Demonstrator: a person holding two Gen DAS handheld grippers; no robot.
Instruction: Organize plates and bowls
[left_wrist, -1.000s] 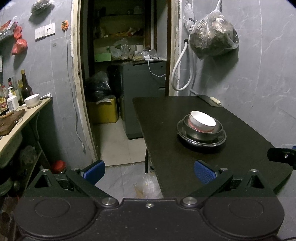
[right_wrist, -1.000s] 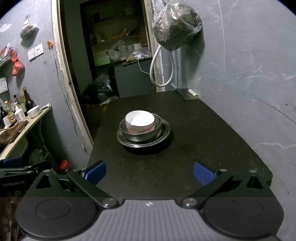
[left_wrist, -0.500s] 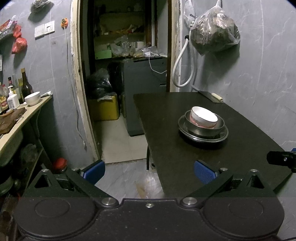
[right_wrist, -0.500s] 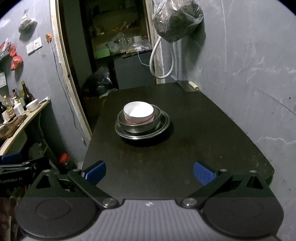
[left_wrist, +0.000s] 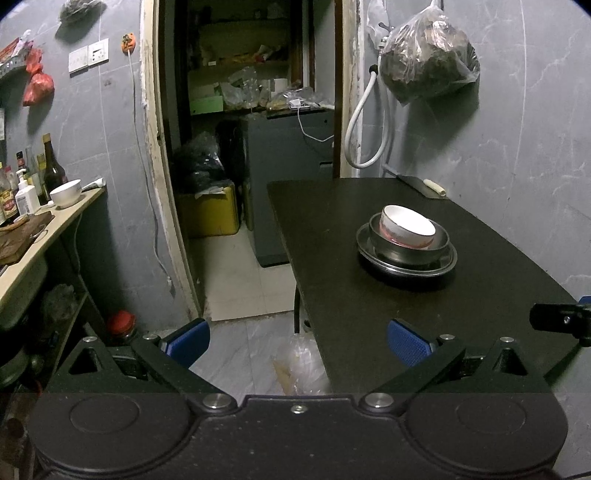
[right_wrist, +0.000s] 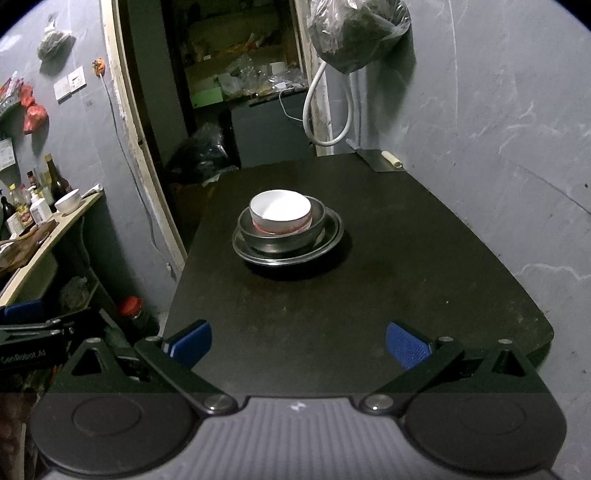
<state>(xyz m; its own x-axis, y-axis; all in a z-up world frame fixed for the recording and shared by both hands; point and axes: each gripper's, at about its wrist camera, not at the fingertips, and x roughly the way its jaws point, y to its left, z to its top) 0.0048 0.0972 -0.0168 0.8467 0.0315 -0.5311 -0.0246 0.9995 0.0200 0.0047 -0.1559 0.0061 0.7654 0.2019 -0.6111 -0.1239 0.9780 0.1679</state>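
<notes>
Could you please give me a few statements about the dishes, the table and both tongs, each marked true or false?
1. The white bowl sits inside the metal bowl. True.
2. The metal bowl rests on a metal plate. True.
3. The right tongs are clamped on the white bowl. False: they are open and empty, well short of the stack.
4. The stack stands on the wooden counter. False: it stands on the black table.
5. The left tongs are open. True.
</notes>
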